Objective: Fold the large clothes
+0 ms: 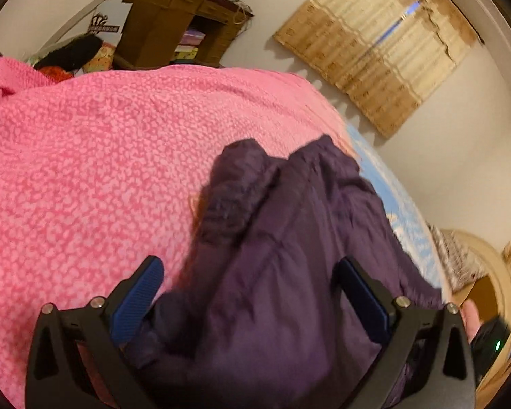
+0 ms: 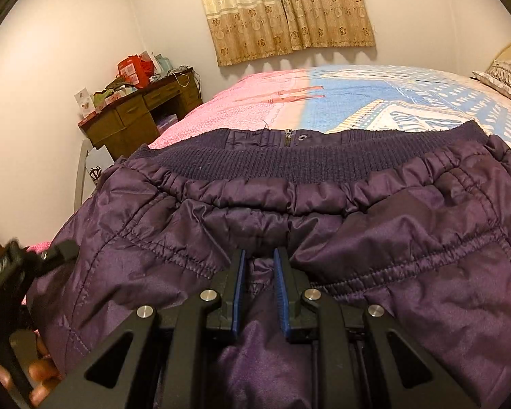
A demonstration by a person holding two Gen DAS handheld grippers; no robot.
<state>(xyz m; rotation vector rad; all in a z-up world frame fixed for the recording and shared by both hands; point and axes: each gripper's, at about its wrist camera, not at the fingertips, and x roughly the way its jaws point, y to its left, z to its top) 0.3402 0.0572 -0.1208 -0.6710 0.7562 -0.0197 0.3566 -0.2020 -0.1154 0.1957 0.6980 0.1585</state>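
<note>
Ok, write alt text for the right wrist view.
The right gripper pinches a fold of a dark purple padded jacket spread on a bed. Behind stand a cluttered wooden desk and beige curtains.

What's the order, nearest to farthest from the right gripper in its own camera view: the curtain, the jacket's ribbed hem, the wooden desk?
From the right gripper:
1. Ribbed hem, straight ahead on the purple jacket.
2. Wooden desk, far left by the wall.
3. Curtain, back wall beyond the bed.

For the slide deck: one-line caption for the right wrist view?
Right gripper pinching a fold of purple jacket on the bed.
</note>
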